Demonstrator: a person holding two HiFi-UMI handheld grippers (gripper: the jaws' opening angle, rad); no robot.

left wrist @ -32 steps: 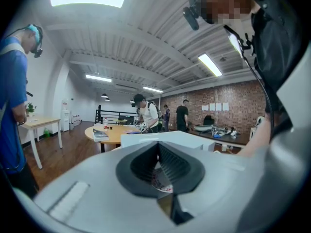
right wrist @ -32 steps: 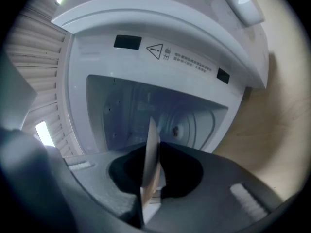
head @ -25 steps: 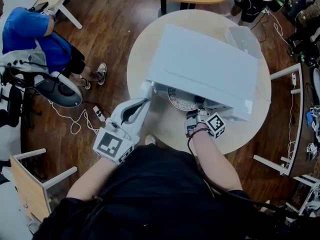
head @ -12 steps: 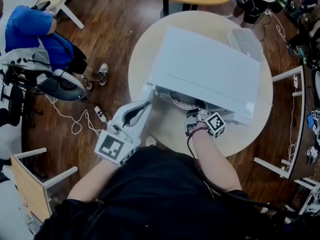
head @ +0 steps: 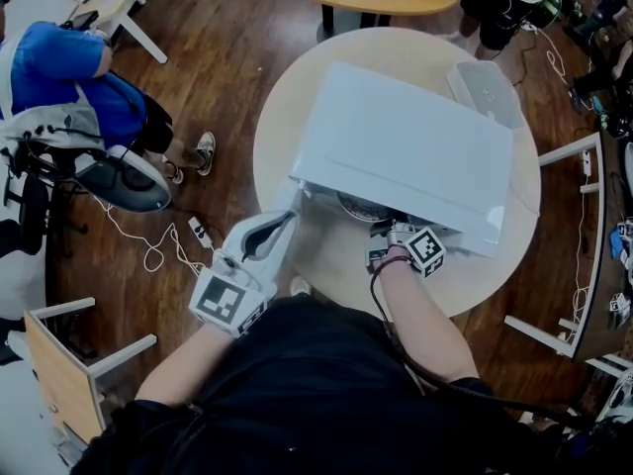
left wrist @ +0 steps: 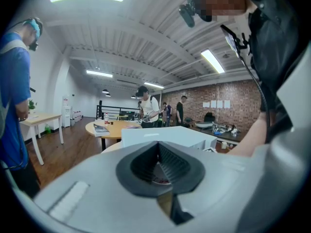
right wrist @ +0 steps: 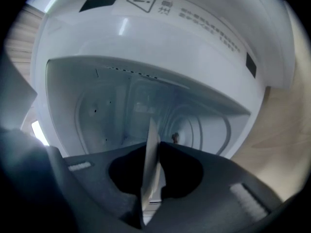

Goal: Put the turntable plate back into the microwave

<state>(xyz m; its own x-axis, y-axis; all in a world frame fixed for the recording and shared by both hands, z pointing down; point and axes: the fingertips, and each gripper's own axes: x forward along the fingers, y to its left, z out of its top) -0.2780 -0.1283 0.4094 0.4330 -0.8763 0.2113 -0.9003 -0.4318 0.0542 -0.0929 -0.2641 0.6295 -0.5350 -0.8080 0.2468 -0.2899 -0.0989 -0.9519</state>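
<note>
Nearest you, your right gripper point(right wrist: 154, 148) is clamped on the rim of the turntable plate point(right wrist: 149, 174), which shows edge-on between the pads and reaches past the fingertips. Just beyond it gapes the open cavity of the microwave point(right wrist: 146, 42). From the head view the plate point(head: 358, 207) sits half under the microwave's front edge, above the round table point(head: 326, 255). Your left gripper point(head: 289, 206), jaws together, points at the left front corner.

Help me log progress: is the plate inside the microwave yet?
Only partly. In the head view the plate sticks out from the microwave's open front, clamped edge-on in the right gripper.
</note>
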